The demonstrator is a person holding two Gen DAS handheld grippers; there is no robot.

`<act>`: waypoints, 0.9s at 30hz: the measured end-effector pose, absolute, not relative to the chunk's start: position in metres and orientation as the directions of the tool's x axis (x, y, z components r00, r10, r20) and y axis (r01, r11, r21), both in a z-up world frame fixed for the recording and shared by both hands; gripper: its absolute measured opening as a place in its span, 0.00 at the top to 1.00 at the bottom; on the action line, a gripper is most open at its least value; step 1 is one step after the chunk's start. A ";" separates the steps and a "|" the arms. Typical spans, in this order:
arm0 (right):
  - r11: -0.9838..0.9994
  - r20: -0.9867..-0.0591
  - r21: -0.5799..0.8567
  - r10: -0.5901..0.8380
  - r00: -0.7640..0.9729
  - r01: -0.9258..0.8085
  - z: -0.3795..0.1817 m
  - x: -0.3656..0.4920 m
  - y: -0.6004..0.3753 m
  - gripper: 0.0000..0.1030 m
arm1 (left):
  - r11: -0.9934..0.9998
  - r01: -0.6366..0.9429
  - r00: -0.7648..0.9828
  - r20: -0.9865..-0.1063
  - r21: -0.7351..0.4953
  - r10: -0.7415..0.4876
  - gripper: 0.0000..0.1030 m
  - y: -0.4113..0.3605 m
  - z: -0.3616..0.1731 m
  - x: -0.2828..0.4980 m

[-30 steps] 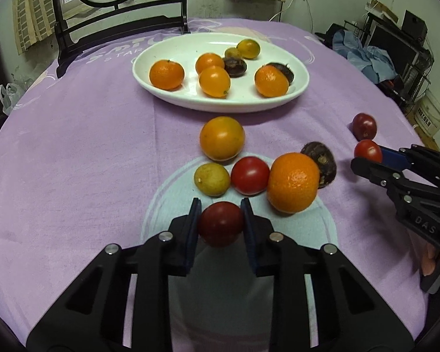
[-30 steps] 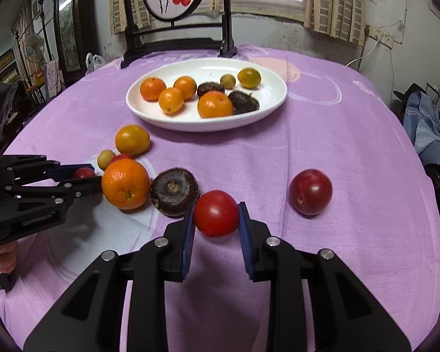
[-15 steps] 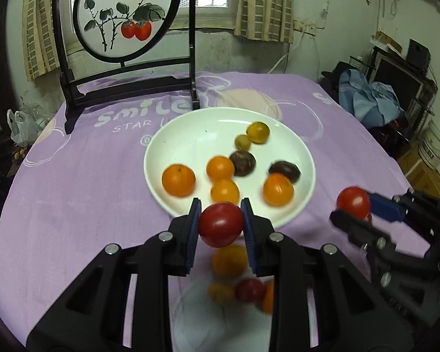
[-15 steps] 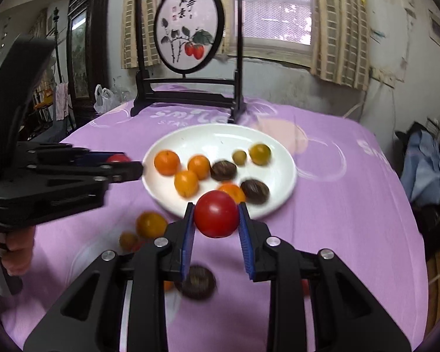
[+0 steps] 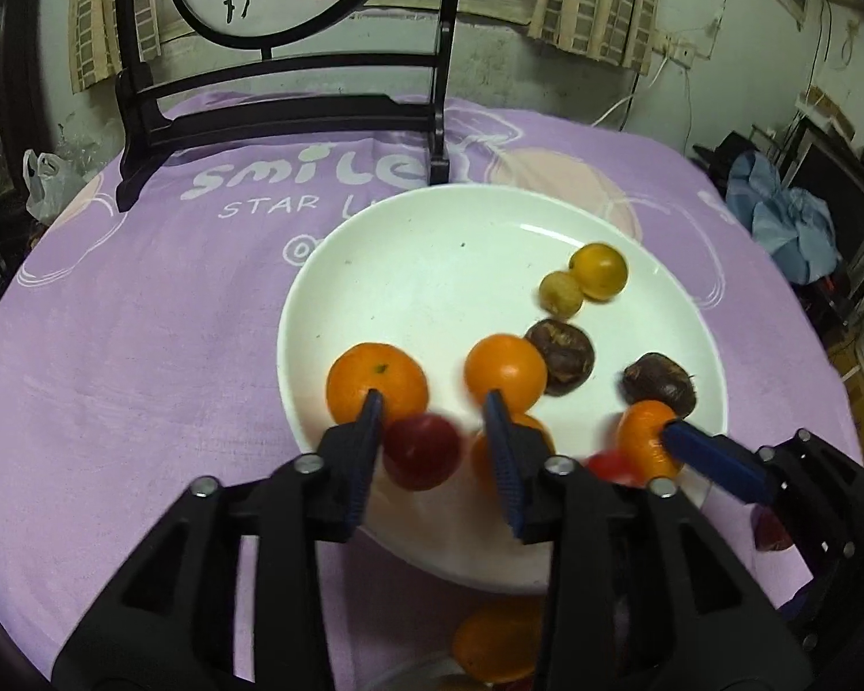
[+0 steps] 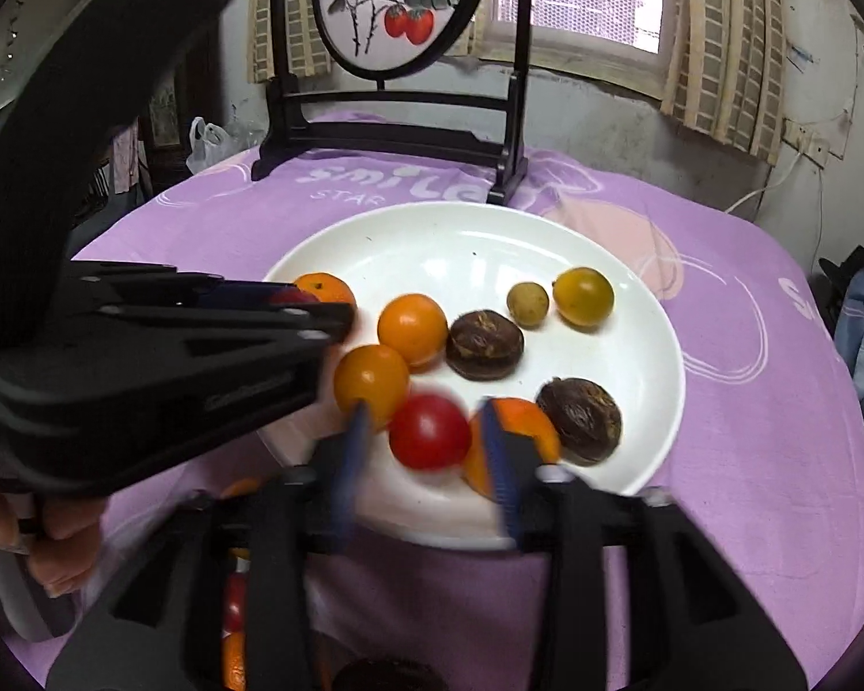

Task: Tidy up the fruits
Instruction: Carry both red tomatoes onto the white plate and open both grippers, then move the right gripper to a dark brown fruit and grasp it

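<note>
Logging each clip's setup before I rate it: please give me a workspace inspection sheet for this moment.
Surface: round table under purple cloth.
Job's things: white plate holds oranges, yellow and dark fruits; more fruit off the plate's near edge.
Clutter: framed fruit painting on stand.
Grippers: left gripper opening, dark red fruit between; right gripper opening, red tomato between.
Cables: wall wires.
Surroundings: curtains, blue clothes.

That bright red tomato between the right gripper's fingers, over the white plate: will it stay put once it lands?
Probably not at once. The tomato is round and smooth, so it may roll on the plate. The neighbouring oranges could stop it. The right gripper is opening, its pads clear of it.
</note>
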State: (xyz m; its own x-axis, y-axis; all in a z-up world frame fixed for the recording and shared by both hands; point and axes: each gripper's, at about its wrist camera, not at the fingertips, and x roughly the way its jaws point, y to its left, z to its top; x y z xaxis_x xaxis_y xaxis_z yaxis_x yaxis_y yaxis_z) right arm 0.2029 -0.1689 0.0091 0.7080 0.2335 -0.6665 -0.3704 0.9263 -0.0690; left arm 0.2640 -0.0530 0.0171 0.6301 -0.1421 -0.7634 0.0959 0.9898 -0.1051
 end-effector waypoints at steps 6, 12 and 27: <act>0.927 -0.646 -0.015 0.278 0.711 -0.376 0.020 0.190 -0.185 0.44 | 0.991 0.090 0.668 -0.732 -0.094 -0.131 0.37 -0.050 0.032 0.248; 0.939 -0.635 0.006 0.269 0.724 -0.343 0.032 0.163 -0.213 0.44 | 0.990 0.118 0.682 -0.718 -0.079 -0.139 0.31 -0.049 0.044 0.215; 0.946 -0.710 -0.037 0.202 0.675 -0.323 0.004 0.096 -0.250 0.44 | 0.992 0.123 0.660 -0.743 -0.041 -0.112 0.20 -0.031 0.018 0.141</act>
State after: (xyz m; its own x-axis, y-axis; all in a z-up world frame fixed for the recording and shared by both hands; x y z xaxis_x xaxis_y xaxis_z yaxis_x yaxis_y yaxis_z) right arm 0.0964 -0.2499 0.0037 0.6745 0.2024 -0.7100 -0.3227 0.9458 -0.0369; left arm 0.1414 -0.0314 0.0176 0.6600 -0.1124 -0.7428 0.1226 0.9916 -0.0411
